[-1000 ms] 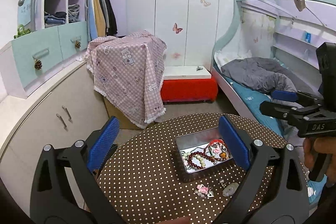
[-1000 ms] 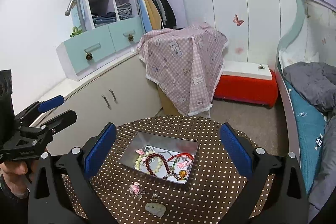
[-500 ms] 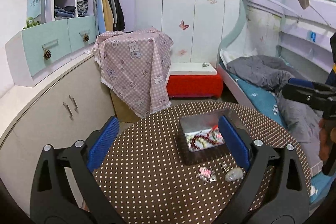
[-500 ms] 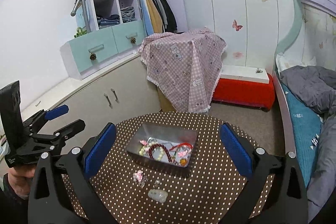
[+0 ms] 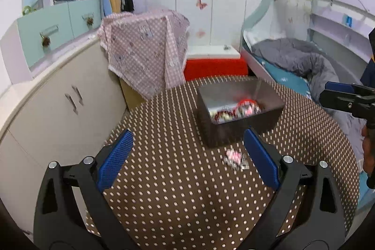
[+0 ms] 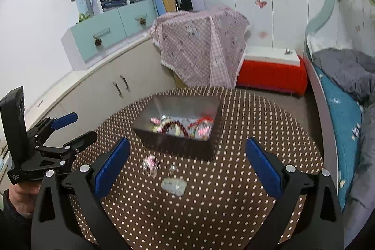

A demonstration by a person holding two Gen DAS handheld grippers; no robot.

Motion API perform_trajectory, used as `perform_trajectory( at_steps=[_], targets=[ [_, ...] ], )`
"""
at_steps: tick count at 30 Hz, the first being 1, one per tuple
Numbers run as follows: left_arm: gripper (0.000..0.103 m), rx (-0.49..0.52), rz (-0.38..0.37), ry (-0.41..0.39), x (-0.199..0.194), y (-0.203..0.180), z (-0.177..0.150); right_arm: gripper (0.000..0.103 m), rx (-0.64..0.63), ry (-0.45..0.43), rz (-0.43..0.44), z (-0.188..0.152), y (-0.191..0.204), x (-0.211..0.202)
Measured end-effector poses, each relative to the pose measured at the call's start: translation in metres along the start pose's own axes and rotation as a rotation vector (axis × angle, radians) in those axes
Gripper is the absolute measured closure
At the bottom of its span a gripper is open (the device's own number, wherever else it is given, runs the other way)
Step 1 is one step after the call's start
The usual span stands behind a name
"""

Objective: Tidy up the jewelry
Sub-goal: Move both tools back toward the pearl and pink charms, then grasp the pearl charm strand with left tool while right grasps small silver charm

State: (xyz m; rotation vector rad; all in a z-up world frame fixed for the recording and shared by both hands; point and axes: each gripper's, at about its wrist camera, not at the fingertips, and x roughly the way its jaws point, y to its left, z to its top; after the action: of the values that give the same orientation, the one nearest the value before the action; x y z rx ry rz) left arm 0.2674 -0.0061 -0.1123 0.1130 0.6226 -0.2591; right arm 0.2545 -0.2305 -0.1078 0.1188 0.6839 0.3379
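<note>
A metal tin stands on the round brown dotted table with red and pale bead bracelets inside. In front of the tin lie a pink hair clip, a small clear piece and a pale green stone. My left gripper hovers low over the table's near side, open and holding nothing. My right gripper is open too, above the loose pieces. Each gripper shows at the edge of the other's view, left gripper and right gripper.
Cream cupboards curve along the left, with teal drawers and open shelves above. A pink checked cloth covers a box behind the table, beside a red bench. A bed with grey bedding stands to the right.
Both grippers have dropped lower and moved in toward the table, so the tin and loose pieces look larger and nearer. Both stay open. No item has moved.
</note>
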Motion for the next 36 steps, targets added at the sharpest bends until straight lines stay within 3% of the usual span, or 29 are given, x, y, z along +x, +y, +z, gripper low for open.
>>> perform_trajectory(
  at_steps=[9, 25, 30, 36],
  targets=[
    [0.010, 0.010, -0.029, 0.136, 0.042, -0.018, -0.029, 0.008, 0.030, 0.094, -0.001, -0.024, -0.010, 0.026],
    [0.013, 0.017, -0.011, 0.268, 0.082, -0.024, -0.037, 0.008, 0.033, 0.170, 0.015, -0.039, -0.011, 0.053],
    [0.013, -0.026, 0.001, 0.274, 0.086, -0.010, -0.035, 0.008, 0.035, 0.179, 0.018, -0.039, -0.010, 0.059],
    [0.013, 0.025, -0.013, 0.255, 0.090, -0.016, -0.029, 0.008, 0.008, 0.188, 0.023, -0.039, -0.004, 0.068]
  ],
)
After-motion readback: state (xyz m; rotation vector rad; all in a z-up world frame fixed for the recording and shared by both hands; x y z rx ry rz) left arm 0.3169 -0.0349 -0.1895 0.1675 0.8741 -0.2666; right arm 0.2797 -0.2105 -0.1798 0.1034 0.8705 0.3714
